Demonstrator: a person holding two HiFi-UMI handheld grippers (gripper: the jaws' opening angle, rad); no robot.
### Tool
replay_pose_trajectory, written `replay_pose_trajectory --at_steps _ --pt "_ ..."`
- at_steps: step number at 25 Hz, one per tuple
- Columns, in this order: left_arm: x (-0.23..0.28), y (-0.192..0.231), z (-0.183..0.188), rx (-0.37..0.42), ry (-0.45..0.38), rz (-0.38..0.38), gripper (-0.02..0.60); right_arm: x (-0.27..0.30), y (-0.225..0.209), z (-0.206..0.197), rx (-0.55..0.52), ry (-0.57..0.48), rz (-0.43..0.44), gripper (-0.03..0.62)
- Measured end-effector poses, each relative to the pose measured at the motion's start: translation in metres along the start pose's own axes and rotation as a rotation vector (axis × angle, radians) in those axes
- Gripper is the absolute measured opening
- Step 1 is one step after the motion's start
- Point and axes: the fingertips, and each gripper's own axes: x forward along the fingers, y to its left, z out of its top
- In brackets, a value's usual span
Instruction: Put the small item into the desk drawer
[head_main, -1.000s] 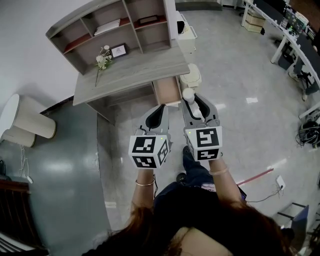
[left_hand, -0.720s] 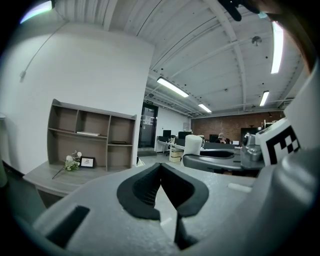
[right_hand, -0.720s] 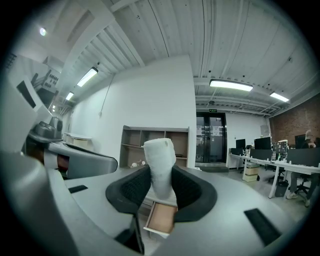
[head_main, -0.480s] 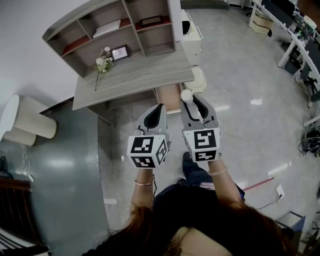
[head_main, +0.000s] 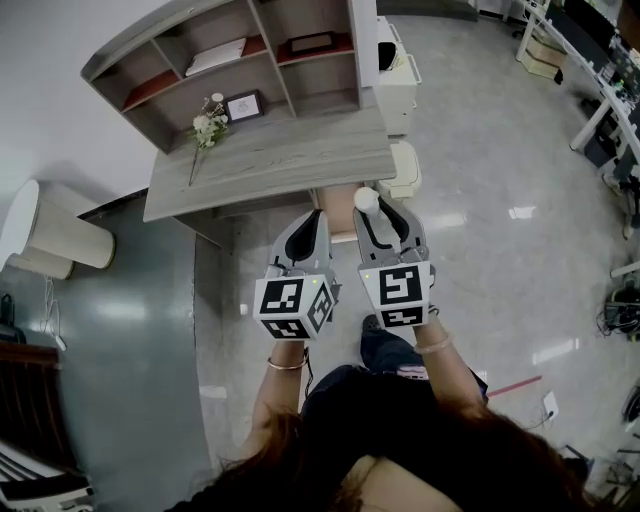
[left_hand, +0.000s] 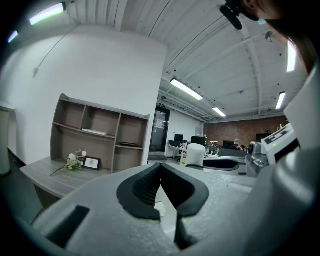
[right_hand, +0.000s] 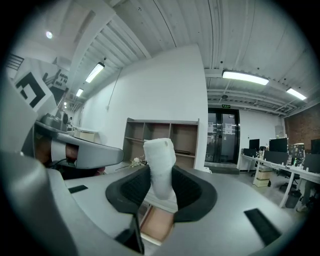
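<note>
Right gripper (right_hand: 161, 182) is clamped on the white item (right_hand: 160, 160), which stands upright and sticks out past the tips, just near of the desk (head_main: 270, 165) front edge, with the open drawer (right_hand: 156, 224) showing below the jaws. Left gripper (left_hand: 161, 175) is pinched fully together with nothing in it, just left of the right one. Drawer is mostly hidden: head view gives only a tan strip between the grippers, its far end runs under the desktop and its inside can't be made out; floor (head_main: 480, 250) is open to the right, bin (head_main: 405, 165) sits close at the desk's right end, shelf (head_main: 240, 60) along its far side.
</note>
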Motion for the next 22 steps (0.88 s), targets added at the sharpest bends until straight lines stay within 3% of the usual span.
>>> replay_pose_trajectory --at_steps 10,22 --pt "0.027 0.025 -0.039 0.029 0.065 0.067 0.015 0.045 0.0 -0.031 -0.043 0.06 0.041 0.126" --pt "0.052 0.068 -0.051 0.047 0.074 0.045 0.015 0.09 0.016 -0.066 -0.174 0.126 0.037 0.126"
